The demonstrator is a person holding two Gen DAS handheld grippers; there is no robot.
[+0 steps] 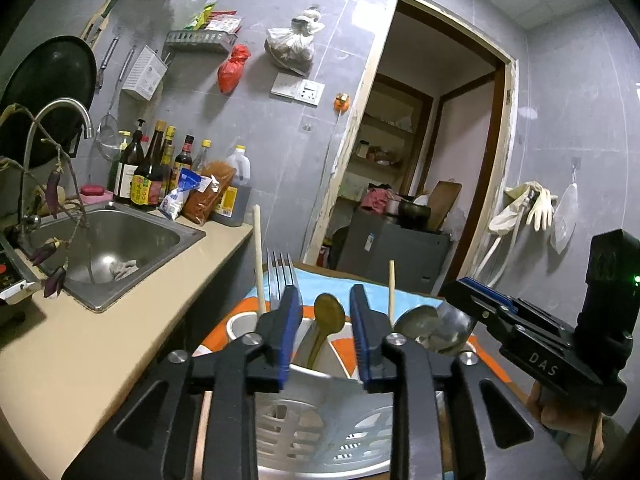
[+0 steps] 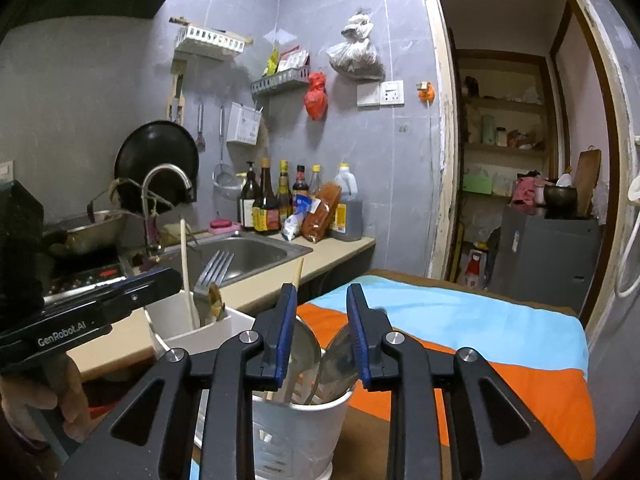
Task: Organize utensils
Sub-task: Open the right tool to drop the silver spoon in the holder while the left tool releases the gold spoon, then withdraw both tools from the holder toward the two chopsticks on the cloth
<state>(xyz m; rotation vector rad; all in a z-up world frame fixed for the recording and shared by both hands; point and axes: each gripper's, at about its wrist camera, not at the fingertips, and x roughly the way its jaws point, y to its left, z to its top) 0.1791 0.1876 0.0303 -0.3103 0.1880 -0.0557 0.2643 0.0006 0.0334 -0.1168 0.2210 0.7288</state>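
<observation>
A white utensil holder (image 1: 316, 416) with compartments stands on a blue and orange cloth (image 2: 460, 320). In the left wrist view it holds a fork (image 1: 281, 280), a pale chopstick (image 1: 259, 256), a brass spoon (image 1: 329, 316), a second chopstick (image 1: 391, 286) and steel spoons (image 1: 436, 322). My left gripper (image 1: 325, 304) is open and empty just above the holder, its fingers either side of the brass spoon. My right gripper (image 2: 322, 304) is open and empty above the holder's round end (image 2: 304, 432), over the steel spoons (image 2: 336, 360). The fork (image 2: 212, 276) and chopstick (image 2: 185, 272) show to its left.
A beige counter (image 1: 132, 340) with a steel sink (image 1: 116, 248) and tap (image 1: 64, 120) lies to the left. Sauce bottles (image 1: 148, 172) and packets stand behind the sink. A doorway (image 1: 432, 160) with a grey cabinet (image 1: 396, 248) is beyond the table.
</observation>
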